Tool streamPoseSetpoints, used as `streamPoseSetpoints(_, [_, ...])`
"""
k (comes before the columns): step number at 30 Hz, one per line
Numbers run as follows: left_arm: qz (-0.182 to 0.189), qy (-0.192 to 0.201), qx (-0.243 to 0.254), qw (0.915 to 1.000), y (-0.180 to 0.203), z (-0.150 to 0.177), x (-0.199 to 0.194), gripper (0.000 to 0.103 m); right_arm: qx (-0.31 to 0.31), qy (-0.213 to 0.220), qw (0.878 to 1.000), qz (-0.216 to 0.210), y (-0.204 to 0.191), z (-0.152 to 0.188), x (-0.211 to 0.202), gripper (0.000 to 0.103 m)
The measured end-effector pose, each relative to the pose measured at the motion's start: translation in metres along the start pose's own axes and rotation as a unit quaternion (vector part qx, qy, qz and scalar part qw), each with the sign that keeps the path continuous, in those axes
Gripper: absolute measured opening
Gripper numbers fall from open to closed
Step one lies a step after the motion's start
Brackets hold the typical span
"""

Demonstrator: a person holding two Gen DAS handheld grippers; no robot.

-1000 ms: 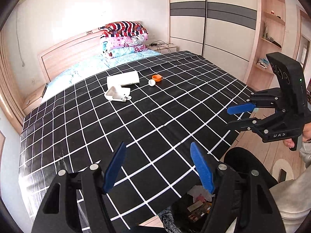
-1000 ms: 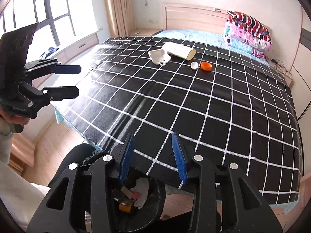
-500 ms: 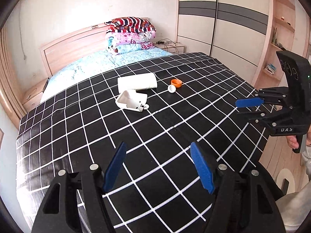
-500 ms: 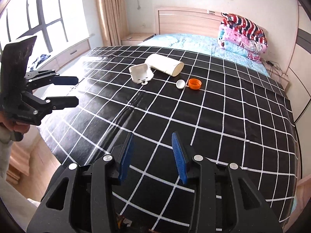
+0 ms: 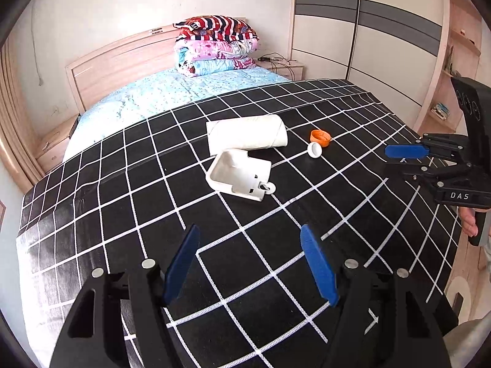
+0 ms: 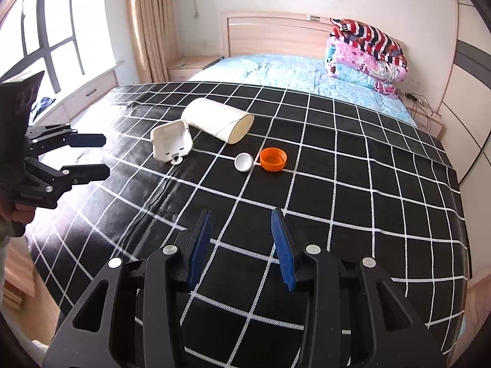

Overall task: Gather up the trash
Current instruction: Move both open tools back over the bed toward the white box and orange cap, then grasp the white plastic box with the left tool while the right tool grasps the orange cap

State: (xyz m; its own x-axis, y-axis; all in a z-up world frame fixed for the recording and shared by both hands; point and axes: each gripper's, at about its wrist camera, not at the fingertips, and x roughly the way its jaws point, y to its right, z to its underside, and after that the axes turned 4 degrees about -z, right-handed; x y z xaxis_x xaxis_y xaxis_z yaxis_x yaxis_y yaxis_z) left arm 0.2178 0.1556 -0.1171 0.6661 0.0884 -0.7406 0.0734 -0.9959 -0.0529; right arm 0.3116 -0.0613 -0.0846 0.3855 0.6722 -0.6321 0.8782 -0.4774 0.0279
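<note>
Several pieces of trash lie on the black checked bed cover (image 5: 129, 202). A white plastic tray piece (image 5: 238, 175) (image 6: 171, 141) lies next to a white paper cup on its side (image 5: 247, 135) (image 6: 220, 119). A small white cap (image 5: 315, 149) (image 6: 244, 162) and an orange cap (image 5: 320, 138) (image 6: 273, 159) lie just to their right. My left gripper (image 5: 249, 263) is open and empty, short of the tray piece; it also shows in the right wrist view (image 6: 92, 156). My right gripper (image 6: 242, 247) is open and empty, short of the caps; it also shows in the left wrist view (image 5: 405, 161).
Folded quilts (image 5: 216, 46) (image 6: 366, 55) are stacked at the wooden headboard (image 5: 116, 61). A blue sheet (image 5: 159, 95) covers the bed's head end. A wardrobe (image 5: 368, 30) stands on the right, a window and curtain (image 6: 147, 24) on the left.
Both grippers have moved forward over the bed toward the trash. The black bin with rubbish that was below them a second ago is out of view. Both stay open.
</note>
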Motion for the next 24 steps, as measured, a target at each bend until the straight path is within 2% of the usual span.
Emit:
streamPoseSetpoints(13, [0.013,-0.010,0.015,0.9997,-0.012,-0.015,0.043,0.066,0.006,-0.021,0.999,0.031,0.012,-0.022,0.044,0.040])
streamPoseSetpoints(16, [0.004,-0.007,0.028,0.9996,-0.009,-0.017,0.050,0.066,0.008,-0.027,0.999,0.040,0.016,-0.025,0.052,0.040])
streamPoseSetpoints(24, [0.005,-0.016,0.021,0.9996,-0.014,-0.024,0.069,0.066,0.026,-0.029,0.999,0.034,0.031,-0.037,0.065,0.040])
